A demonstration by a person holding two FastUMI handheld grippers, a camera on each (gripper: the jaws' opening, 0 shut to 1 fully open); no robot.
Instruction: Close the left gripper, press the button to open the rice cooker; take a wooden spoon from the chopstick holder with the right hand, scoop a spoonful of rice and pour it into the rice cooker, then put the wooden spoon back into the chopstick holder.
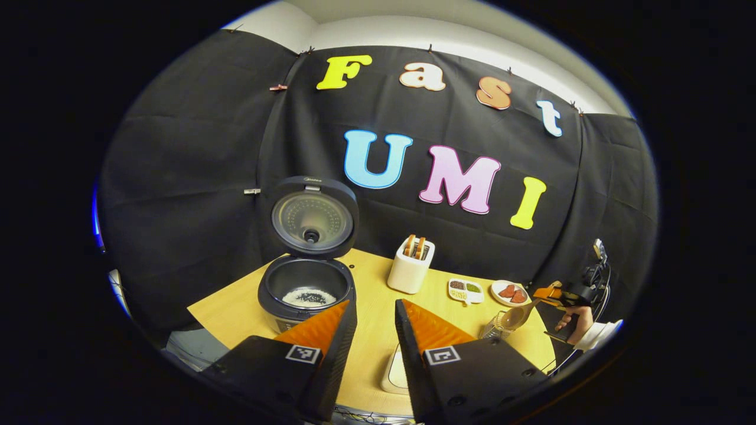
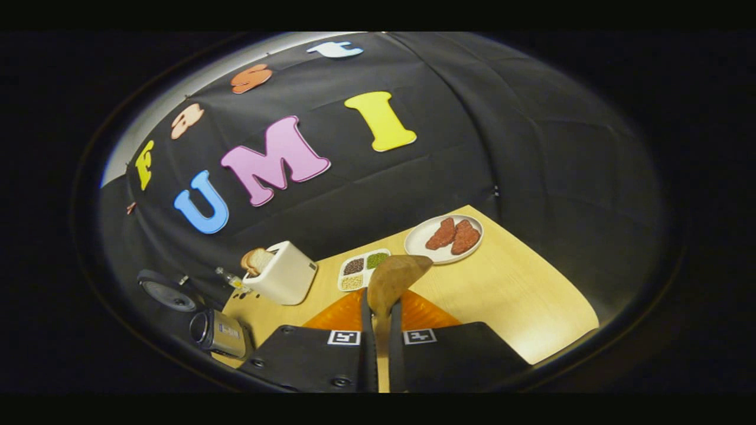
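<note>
The rice cooker point(image 1: 307, 277) stands at the table's left end with its lid point(image 1: 313, 217) swung up, so the button press looks done. White rice with dark specks lies in the bottom of the pot, which suggests the spoonful has already gone in.

The wooden spoon point(image 2: 394, 277) is clamped by its handle between the fingers of the right gripper point(image 2: 381, 319), bowl up and empty as far as can be seen. In the left gripper view the same spoon point(image 1: 520, 316) is at the table's right end, just above the wire holder point(image 1: 495, 326), with a hand point(image 1: 576, 321) behind the gripper. Judging from that, what is left is to set the spoon back into the holder and let go.

The left gripper point(image 1: 375, 316) hovers near the cooker with its fingers apart and nothing between them.

Farther out on the pale wood table point(image 2: 520, 301) stand a toaster point(image 1: 411, 265) with bread in its slots, a divided dish point(image 2: 363, 268) of grains and a plate point(image 2: 444, 236) with two reddish pieces. Black cloth walls the booth behind, with a pale wall above it.
</note>
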